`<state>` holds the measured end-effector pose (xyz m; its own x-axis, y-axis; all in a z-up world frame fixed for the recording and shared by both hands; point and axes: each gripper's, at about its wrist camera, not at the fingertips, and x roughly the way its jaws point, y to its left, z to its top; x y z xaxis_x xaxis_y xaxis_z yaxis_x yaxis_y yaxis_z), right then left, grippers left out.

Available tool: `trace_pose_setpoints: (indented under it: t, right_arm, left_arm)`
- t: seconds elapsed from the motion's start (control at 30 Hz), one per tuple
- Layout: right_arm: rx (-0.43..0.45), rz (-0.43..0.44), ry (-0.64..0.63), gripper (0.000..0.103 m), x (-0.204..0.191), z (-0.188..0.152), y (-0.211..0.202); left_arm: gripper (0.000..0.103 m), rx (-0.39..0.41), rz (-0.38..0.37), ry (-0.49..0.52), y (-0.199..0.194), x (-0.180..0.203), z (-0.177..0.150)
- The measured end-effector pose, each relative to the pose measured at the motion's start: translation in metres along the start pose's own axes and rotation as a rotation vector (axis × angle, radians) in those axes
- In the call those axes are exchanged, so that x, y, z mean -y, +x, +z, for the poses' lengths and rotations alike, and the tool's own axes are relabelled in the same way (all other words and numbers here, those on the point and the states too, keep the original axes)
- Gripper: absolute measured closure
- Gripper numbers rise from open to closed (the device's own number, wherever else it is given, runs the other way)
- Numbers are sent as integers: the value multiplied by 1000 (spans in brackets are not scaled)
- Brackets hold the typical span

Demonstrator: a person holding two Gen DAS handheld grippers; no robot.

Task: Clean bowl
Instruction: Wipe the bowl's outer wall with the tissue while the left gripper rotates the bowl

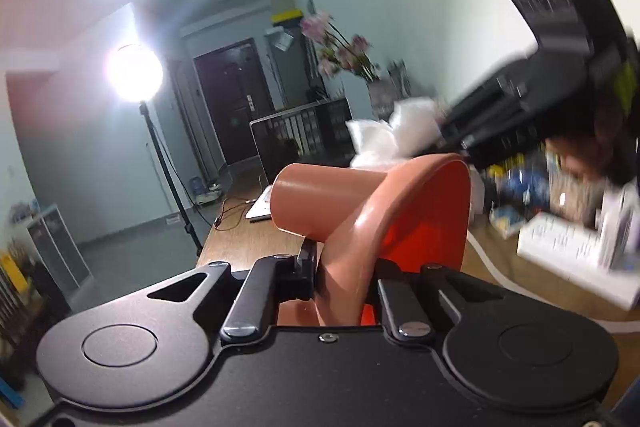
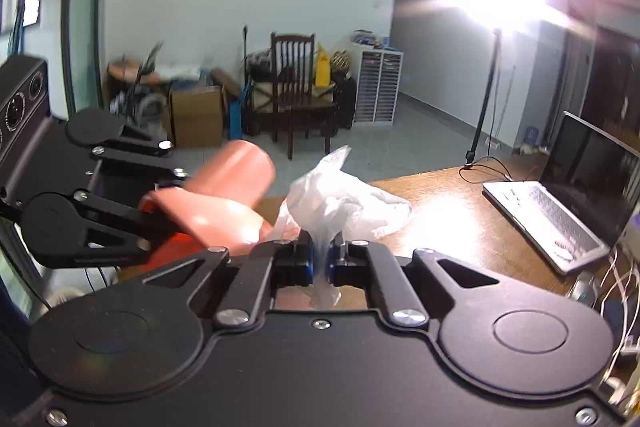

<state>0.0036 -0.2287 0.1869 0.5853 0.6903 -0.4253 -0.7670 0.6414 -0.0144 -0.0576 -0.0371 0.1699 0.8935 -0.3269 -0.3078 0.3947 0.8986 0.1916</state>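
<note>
An orange-brown bowl (image 1: 360, 211) with a round foot is held on its side above the wooden table, its rim clamped in my left gripper (image 1: 344, 275), which is shut on it. The bright orange inside (image 1: 424, 227) faces right. In the right wrist view the same bowl (image 2: 224, 199) hangs at the left in the left gripper (image 2: 148, 223). My right gripper (image 2: 320, 263) is shut on a crumpled white tissue (image 2: 340, 199), held just right of the bowl. From the left wrist view the tissue (image 1: 396, 135) shows behind the bowl's rim, with the right gripper body (image 1: 532, 107) blurred at upper right.
An open laptop (image 2: 560, 203) sits on the wooden table (image 2: 440, 211) at the right, with cables beside it. Books and papers (image 1: 572, 243) lie on the table. A bright lamp on a stand (image 1: 134, 75), a chair (image 2: 292, 87) and boxes stand on the floor beyond.
</note>
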Motion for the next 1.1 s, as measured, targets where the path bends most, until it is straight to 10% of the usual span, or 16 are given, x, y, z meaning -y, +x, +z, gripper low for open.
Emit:
trace_pose_setpoints:
  t: [0.53,1.1]
  right_arm:
    - [28,-42,-12,96,10,3,-13]
    - [-4,39,-79,96,-30,-4,1]
  left_arm:
    - [93,-29,-153,-632,3,-85,29]
    - [93,16,-120,-697,36,-87,46]
